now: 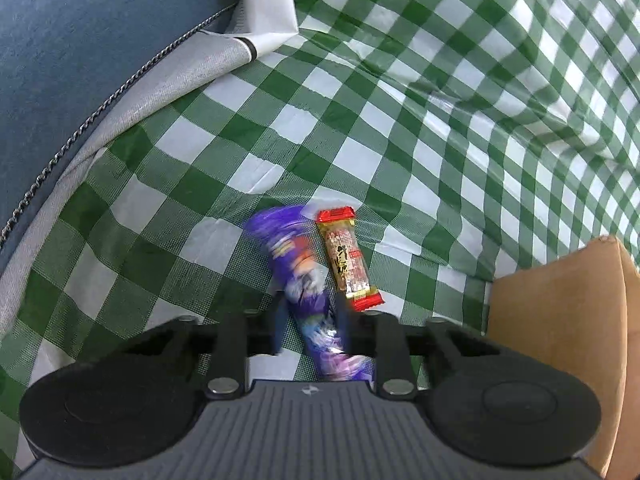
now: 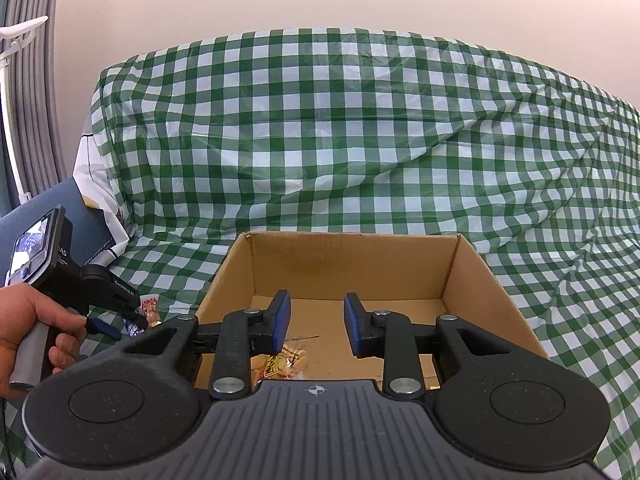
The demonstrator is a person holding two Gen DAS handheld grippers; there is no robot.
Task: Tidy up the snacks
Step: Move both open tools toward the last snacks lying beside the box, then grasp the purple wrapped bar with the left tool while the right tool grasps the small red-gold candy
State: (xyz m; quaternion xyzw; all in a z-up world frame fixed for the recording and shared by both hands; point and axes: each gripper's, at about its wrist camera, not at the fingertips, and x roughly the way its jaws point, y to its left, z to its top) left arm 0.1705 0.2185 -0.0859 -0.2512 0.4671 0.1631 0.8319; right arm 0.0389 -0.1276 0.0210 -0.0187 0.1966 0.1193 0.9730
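In the left wrist view a blurred purple snack packet (image 1: 304, 280) lies between the fingers of my left gripper (image 1: 307, 312), which stand close on each side of it. A red and gold snack bar (image 1: 350, 264) lies on the green checked cloth (image 1: 280, 128) just to its right. In the right wrist view my right gripper (image 2: 316, 320) is open and empty, over an open cardboard box (image 2: 472, 264). A yellow-labelled snack pack (image 2: 282, 362) lies on the box floor. The left gripper (image 2: 120, 316) shows at the left, low by the red bar (image 2: 150, 310).
The box corner (image 1: 560, 320) stands at the right of the left wrist view. A blue cushion with a grey zipped edge (image 1: 80, 60) lies at the left. The checked cloth covers a sofa back (image 2: 340, 120) behind the box. Grey curtains (image 2: 28, 100) hang at far left.
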